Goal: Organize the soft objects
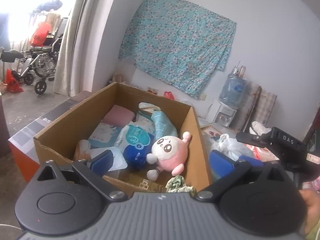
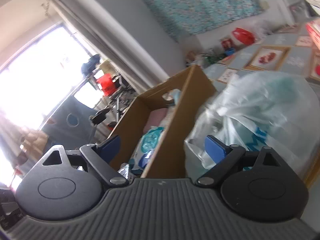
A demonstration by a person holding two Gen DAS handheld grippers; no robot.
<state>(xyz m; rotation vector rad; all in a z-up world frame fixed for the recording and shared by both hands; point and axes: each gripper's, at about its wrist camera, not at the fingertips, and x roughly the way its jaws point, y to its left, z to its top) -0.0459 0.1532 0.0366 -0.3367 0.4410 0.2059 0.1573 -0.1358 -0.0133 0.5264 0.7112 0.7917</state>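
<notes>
An open cardboard box (image 1: 58, 142) holds a pink and white plush doll (image 1: 170, 152), a teal fish-shaped plush (image 1: 163, 125), blue wipes packs (image 1: 134, 140) and a pink pad (image 1: 120, 115). A green patterned cloth (image 1: 179, 184) lies over its near rim. My left gripper (image 1: 162, 160) hangs open over the near end of the box with nothing between its blue pads (image 1: 102, 159). My right gripper (image 2: 162, 148) is open and straddles the box's side wall (image 2: 192, 92). Its right pad (image 2: 216, 150) is beside a clear plastic bag (image 2: 260, 110); I cannot tell if they touch. The left wrist view also shows the right gripper's body (image 1: 280, 146) at its right edge.
A black and orange carton (image 1: 26, 136) stands against the box's left side. A wheelchair (image 1: 40, 60) is by the bright window and a water dispenser (image 1: 230, 100) against the back wall. Framed pictures (image 2: 266, 57) lie beyond the bag. A hand (image 1: 312, 206) shows at the right edge.
</notes>
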